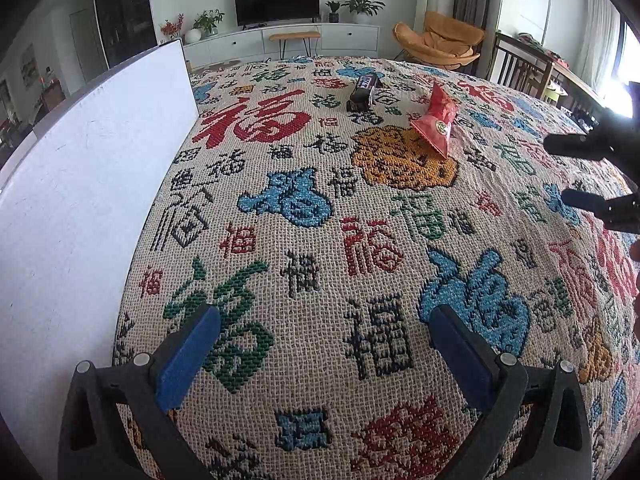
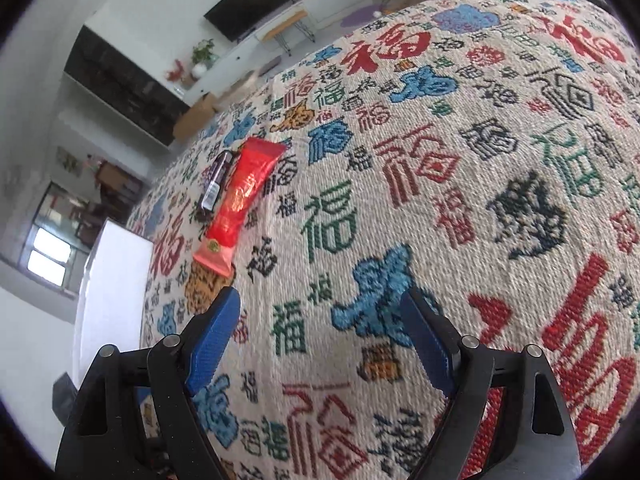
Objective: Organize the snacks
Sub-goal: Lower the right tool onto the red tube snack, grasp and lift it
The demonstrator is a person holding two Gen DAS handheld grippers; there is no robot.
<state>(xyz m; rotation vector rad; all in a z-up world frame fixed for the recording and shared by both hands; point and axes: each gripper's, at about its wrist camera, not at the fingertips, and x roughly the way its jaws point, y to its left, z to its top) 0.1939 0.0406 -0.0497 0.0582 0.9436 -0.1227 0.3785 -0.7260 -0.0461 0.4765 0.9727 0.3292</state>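
A red snack packet (image 1: 436, 122) lies on the patterned tablecloth (image 1: 304, 264), far from my left gripper (image 1: 324, 320), which is open and empty. A dark snack bar (image 1: 363, 91) lies just beyond the packet. In the right wrist view the red packet (image 2: 240, 204) and the dark bar (image 2: 216, 186) lie side by side ahead and to the left of my right gripper (image 2: 324, 312), which is open and empty. The right gripper's black fingers (image 1: 580, 148) show at the right edge of the left wrist view.
A white box (image 1: 80, 208) stands upright at the table's left side, also in the right wrist view (image 2: 112, 288). Beyond the table are a TV unit (image 1: 280, 36), an orange chair (image 1: 444, 40) and wooden chairs (image 1: 520, 68).
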